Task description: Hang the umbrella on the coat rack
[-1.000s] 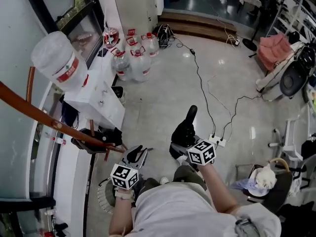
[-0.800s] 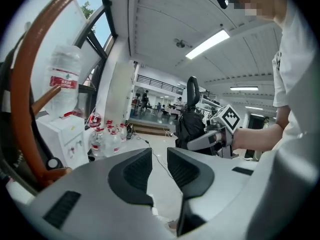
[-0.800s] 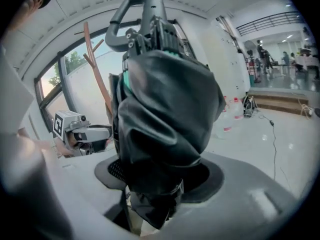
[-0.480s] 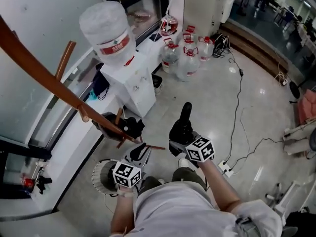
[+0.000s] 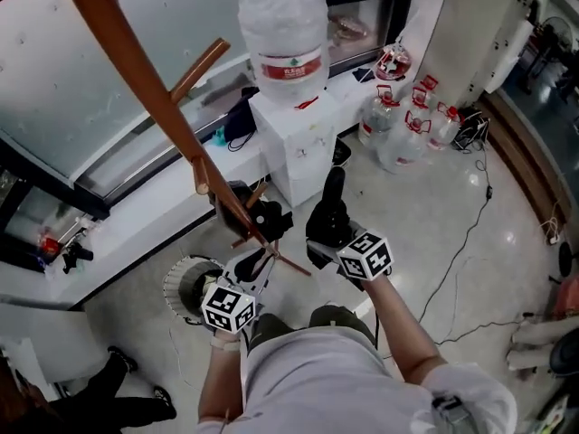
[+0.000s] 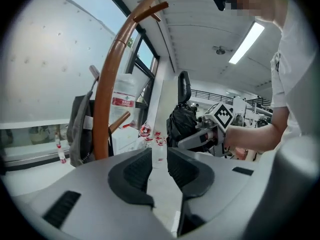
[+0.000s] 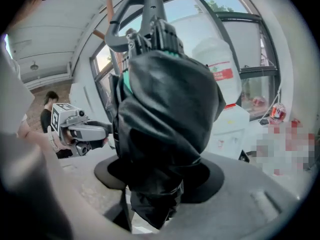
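My right gripper [image 5: 326, 242] is shut on a folded black umbrella [image 5: 331, 208], which stands upright between its jaws. In the right gripper view the umbrella [image 7: 165, 119] fills the middle, its curved black handle [image 7: 135, 9] on top. The brown wooden coat rack [image 5: 154, 89] slants from the upper left down to its foot, just ahead of my left gripper [image 5: 256, 259]. In the left gripper view the rack [image 6: 107, 99] rises at the left, and the jaws of the left gripper [image 6: 159, 164] stand a little apart with nothing between them.
A white water dispenser [image 5: 298, 143] with a big bottle [image 5: 282, 34] stands behind the rack. Several water jugs [image 5: 407, 125] sit on the floor to its right. A grey bag [image 6: 80, 129] hangs on the rack. A round grey thing [image 5: 185, 287] lies at the left.
The view has swung left, so the rack and the dispenser now sit in the middle. Both grippers have moved toward the rack, the right one still gripping the umbrella.
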